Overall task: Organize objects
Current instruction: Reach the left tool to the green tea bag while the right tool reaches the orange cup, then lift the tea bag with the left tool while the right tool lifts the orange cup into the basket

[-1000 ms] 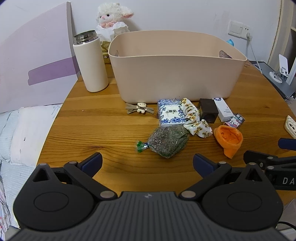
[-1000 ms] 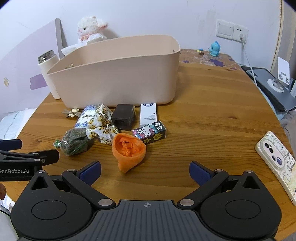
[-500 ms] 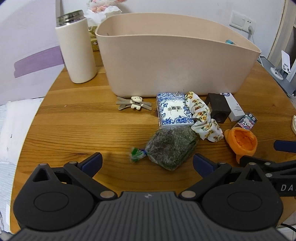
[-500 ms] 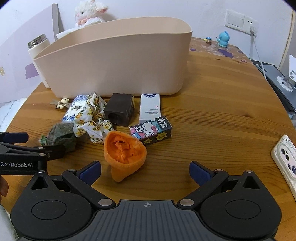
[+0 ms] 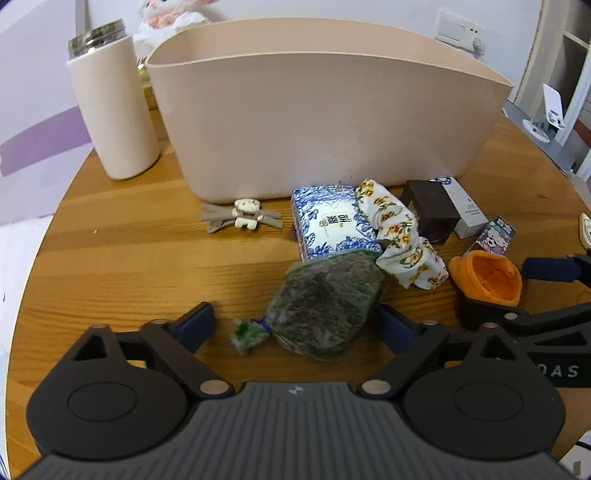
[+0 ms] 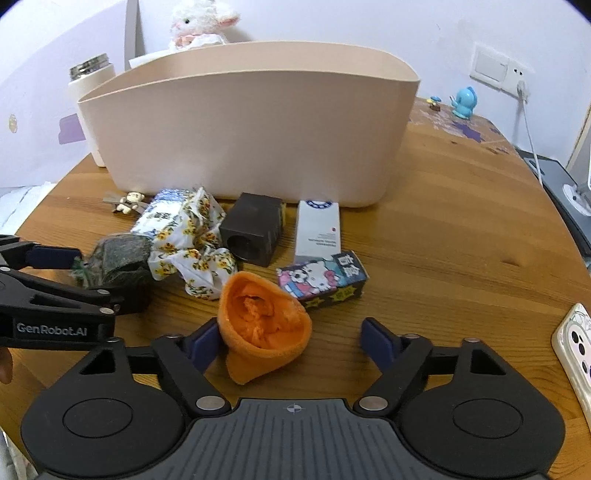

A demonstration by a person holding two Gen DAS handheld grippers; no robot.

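Left gripper (image 5: 297, 325), jaws spread wide, low over the round wooden table (image 5: 122, 258), straddling a clear plastic bag of dark green dried leaves (image 5: 325, 310); right blue pad just beside the bag, left pad apart from it, neither seen pressing. Right gripper (image 6: 291, 341), likewise spread wide, set around an orange fleece cup-shaped pouch (image 6: 264, 325); left blue pad touching or nearly touching the pouch, right pad well apart.

At 12 o'clock of both grippers, a large beige plastic tub (image 5: 325, 122), upright, open-topped. Ranged along its near wall, in the left wrist view: a small cream bear clip on grey ribbon (image 5: 245, 218) at 11 o'clock; a blue-and-white patterned packet (image 5: 334, 221) just beyond the bag; a white floral fabric scrunchie (image 5: 402, 236) touching packet and bag; a dark brown block with a round hole (image 5: 430, 214); a slim white carton (image 5: 463, 210); a small cartoon-cat printed box (image 5: 496, 234) at 2 o'clock.

Cream cylindrical flask with steel rim (image 5: 110, 107) at 10 o'clock, beside the tub. White plush lamb (image 6: 201, 26) behind the tub. Phone in a patterned case (image 6: 576, 347) at 3 o'clock of the right gripper.
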